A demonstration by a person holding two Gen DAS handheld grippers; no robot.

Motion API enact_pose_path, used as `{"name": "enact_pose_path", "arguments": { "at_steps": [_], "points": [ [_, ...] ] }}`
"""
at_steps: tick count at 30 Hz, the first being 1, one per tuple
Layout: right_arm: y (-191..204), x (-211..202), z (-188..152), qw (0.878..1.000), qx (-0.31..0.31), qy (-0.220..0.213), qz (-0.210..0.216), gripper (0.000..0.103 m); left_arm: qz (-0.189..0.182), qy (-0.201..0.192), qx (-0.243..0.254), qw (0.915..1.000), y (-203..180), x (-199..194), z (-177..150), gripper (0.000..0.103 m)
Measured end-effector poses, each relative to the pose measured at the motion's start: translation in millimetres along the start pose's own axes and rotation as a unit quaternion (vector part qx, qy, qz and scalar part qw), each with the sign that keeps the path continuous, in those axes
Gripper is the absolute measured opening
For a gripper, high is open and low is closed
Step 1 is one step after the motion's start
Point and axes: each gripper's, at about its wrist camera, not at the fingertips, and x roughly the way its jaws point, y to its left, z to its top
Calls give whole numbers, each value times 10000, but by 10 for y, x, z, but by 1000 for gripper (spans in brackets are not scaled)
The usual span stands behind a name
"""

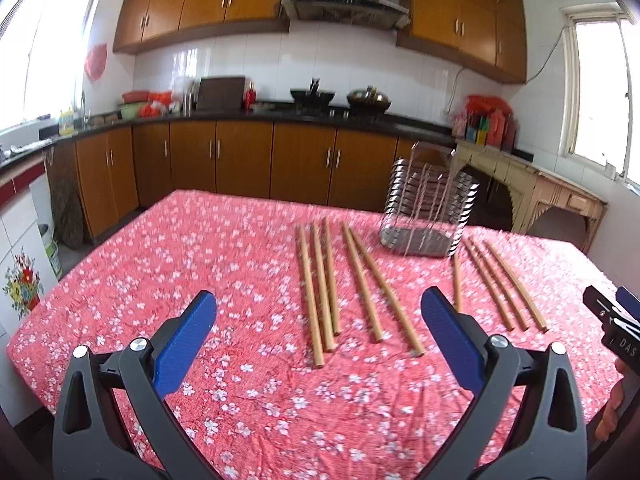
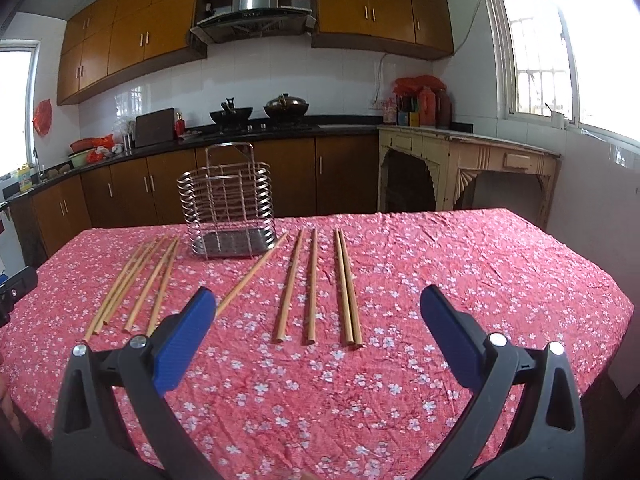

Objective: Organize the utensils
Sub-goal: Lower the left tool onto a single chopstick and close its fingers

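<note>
Several wooden chopsticks [image 1: 360,284] lie side by side on a red floral tablecloth [image 1: 160,264]; they also show in the right wrist view [image 2: 312,284]. A metal wire utensil holder [image 1: 428,208] stands upright behind them and looks empty; it also shows in the right wrist view [image 2: 230,204]. My left gripper [image 1: 318,308] is open and empty, above the cloth just short of the near ends of the left chopsticks. My right gripper [image 2: 318,304] is open and empty, just short of the right chopsticks. The right gripper's body shows at the left view's right edge [image 1: 616,320].
The table's far edge [image 2: 360,216] faces brown kitchen cabinets [image 1: 240,160]. A worn cream side table [image 2: 472,160] stands at the right wall. Bare tablecloth [image 2: 500,272] lies right of the chopsticks. The left gripper's body shows at the right view's left edge [image 2: 16,284].
</note>
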Motion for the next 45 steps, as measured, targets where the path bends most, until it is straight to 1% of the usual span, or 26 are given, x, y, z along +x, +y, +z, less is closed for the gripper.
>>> {"name": "enact_pose_path", "arguments": {
  "at_steps": [4,8,9,10,11,13,14,16,17,18,19,20,24,27,30,32,36,38,39,41,42,43,44,45],
  "points": [
    [-226,310,59,9985,215,506,-38,99,83,296,83,9995,59,167,36,101],
    [-480,654,154,9935,536,1004,-52,99,-141,657,101,9977,123,348,94,101],
    [-528,720,159,9924,558,1095,-60,97,-246,787,102,9965,139,405,106,101],
    [-548,793,168,9912,561,1195,-74,90,-287,915,108,9953,156,469,115,101],
    [-566,900,179,9894,520,1355,-95,85,-217,1048,124,9942,171,541,120,101],
    [-564,1029,168,9872,453,1530,-88,65,-156,1223,121,9923,198,654,131,101],
    [-560,1089,159,9856,432,1632,-74,61,-161,1295,99,9914,220,697,137,101],
    [-547,1239,125,9818,404,1855,-23,47,-127,1324,117,9910,228,749,142,101],
    [-534,1316,92,9794,393,1979,5,43,-93,1340,159,9908,214,783,150,100],
    [-529,1386,78,9778,390,2058,31,37,-57,1356,220,9905,207,805,156,97],
    [-523,1424,49,9761,377,2140,70,34,-49,1372,267,9902,203,823,154,94],
    [-527,1453,49,9752,377,2179,91,33,-59,1416,324,9894,193,844,149,90],
    [-455,1546,11,9731,341,2269,211,30,-28,1530,424,9873,168,921,143,83],
    [-416,1563,29,9741,200,2242,206,24,-68,1624,372,9860,165,982,141,77],
    [-389,1620,60,9742,132,2249,143,19,-86,1706,347,9847,174,1031,131,74],
    [-392,1643,52,9725,157,2314,229,19,-91,1737,342,9842,167,1053,131,73],
    [-294,1680,57,9740,-101,2261,97,18,-67,1815,315,9829,171,1108,127,70],
    [-306,1714,73,9742,-55,2255,64,11,-52,1861,283,9821,187,1138,112,67],
    [-331,1723,82,9744,-25,2250,-8,8,-54,1882,266,9817,187,1153,105,64],
    [-445,1755,118,9742,99,2245,-218,8,-66,1969,213,9802,203,1194,100,59],
    [-548,1771,134,9737,235,2232,-400,8,-68,2010,192,9794,208,1211,92,55],
    [-614,1777,142,9734,336,2221,-449,8,-83,2038,184,9788,209,1221,84,53],
    [-681,1776,146,9730,441,2217,-468,8,-136,2068,169,9781,210,1236,74,48],
    [-730,1772,150,9728,495,2214,-463,8,-169,2133,176,9767,202,1261,67,44]
  ]
}}
